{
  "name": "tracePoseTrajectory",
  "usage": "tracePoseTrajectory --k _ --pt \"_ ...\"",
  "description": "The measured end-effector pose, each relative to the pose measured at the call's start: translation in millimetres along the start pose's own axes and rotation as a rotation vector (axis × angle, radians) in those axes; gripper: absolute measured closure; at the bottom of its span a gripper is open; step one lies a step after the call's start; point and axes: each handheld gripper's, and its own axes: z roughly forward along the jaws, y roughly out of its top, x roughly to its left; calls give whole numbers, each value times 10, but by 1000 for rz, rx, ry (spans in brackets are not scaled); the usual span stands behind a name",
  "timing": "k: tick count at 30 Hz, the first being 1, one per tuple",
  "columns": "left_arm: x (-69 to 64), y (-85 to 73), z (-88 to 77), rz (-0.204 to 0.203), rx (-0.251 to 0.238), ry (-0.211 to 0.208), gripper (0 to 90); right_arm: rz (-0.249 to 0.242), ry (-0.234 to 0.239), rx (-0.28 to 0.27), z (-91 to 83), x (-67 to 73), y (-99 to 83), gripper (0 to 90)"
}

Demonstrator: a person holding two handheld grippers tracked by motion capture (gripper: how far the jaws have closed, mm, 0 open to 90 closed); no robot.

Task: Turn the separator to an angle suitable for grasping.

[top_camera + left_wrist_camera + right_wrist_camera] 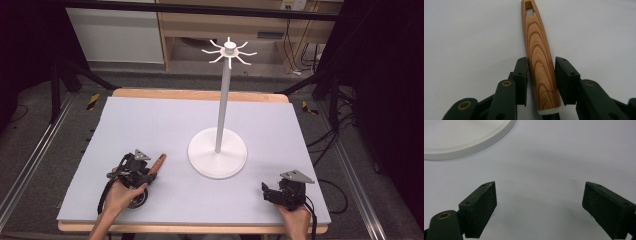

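Note:
A wooden utensil handle (539,57) with a hanging slot at its far end and a white collar at its near end lies between the jaws of my left gripper (541,67). Both pads press its sides, so the gripper is shut on it. From above, the handle (159,163) sticks out of the left gripper (150,172) toward the upper right, low over the mat at the front left. My right gripper (266,190) rests at the front right, open, with bare mat between its pads (480,207). The utensil's head is hidden under the left hand.
A white stand with a round base (200,162), a tall pole (222,100) and a ring of hooks on top (229,50) is at the mat's middle. Its base rim (461,155) lies just ahead-left of the right gripper. The pale mat (150,125) covers a wooden table.

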Motion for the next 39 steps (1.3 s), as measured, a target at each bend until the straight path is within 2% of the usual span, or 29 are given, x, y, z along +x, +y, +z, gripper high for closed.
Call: tracePoseTrajectory --k 7,14,19,23,29,31,34,39 --pt "-12 -5 -10 1 10 -27 667 3 1 0 -2 -5 -2 129" --pt "-41 1 -18 25 27 -17 671 1 0 3 0 -10 -3 128" --pt "-32 16 -12 17 22 -24 660 -2 0 5 1 -10 -2 128" --pt "-28 85 -33 29 19 -26 612 5 6 10 8 1 4 128" --pt "-42 209 -37 50 14 -30 584 -7 7 14 21 9 5 128" --pt "-47 250 6 68 27 -49 580 2 5 15 18 5 3 128" --pt "-55 284 68 83 55 -39 586 2 7 17 16 -9 -4 128" --pt "-39 286 131 84 80 -31 597 9 6 18 20 -14 -4 128"
